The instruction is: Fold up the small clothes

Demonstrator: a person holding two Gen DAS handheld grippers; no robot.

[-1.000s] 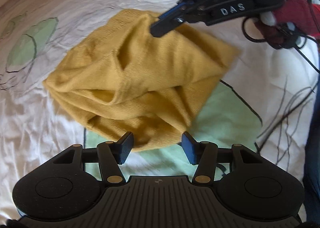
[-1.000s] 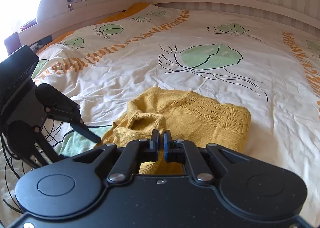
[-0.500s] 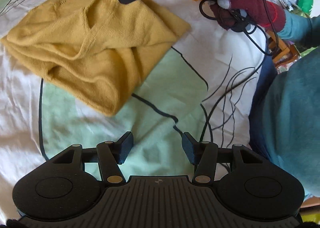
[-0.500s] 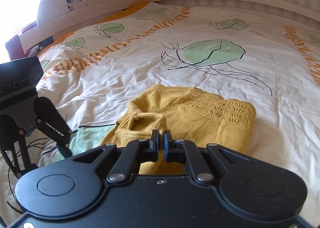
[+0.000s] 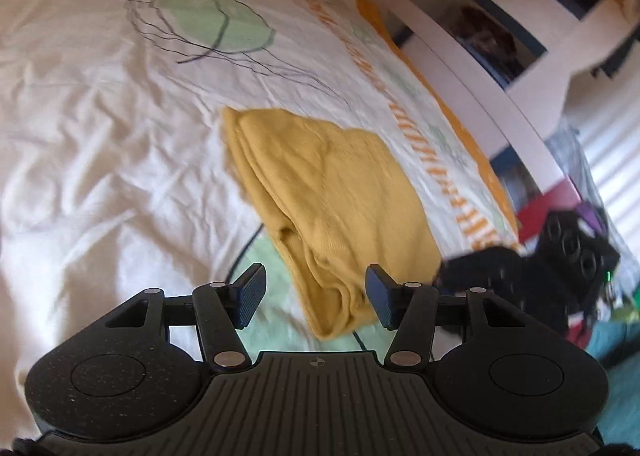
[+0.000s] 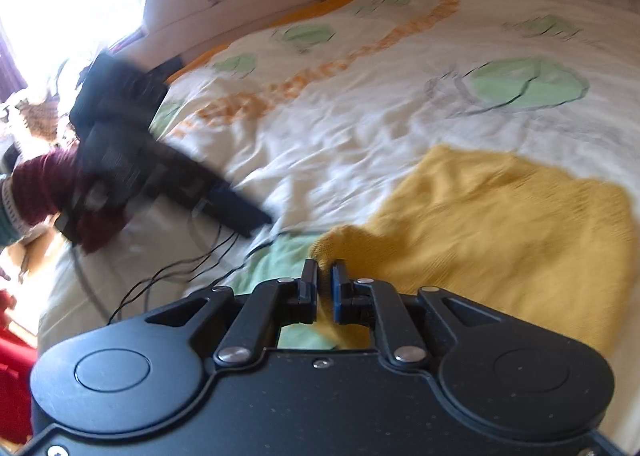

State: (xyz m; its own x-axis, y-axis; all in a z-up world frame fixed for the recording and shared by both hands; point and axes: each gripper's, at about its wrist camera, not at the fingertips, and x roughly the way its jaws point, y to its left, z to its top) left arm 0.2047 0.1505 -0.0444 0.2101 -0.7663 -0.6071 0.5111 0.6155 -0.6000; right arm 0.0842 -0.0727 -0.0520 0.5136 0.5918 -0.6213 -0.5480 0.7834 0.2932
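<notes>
The yellow knit garment (image 6: 500, 232) lay bunched in a rough fold on the white patterned duvet (image 6: 360, 127), near the bed's near edge, partly over a green leaf print. The right gripper (image 6: 325, 280) sat at the garment's near corner with its jaws just opening, a narrow gap between the pads; yellow cloth showed in and behind that gap, but the pads no longer seemed to press on it, so the step looked like a release after laying a fold. The left gripper (image 5: 312, 292) had its jaws about half open and empty, poised low above the near end of the garment (image 5: 332, 207), with cloth visible between the fingers but not touching them, as far as the blur allows. To do this well, the right jaws should open fully before pulling away, so the knit doesn't snag and drag the fold loose. The top layer looked lumpy with a rolled edge on the left-camera side, so flattening was likely needed. Dark cables (image 6: 188, 268) lay on the duvet near the corner; best kept clear of them.
</notes>
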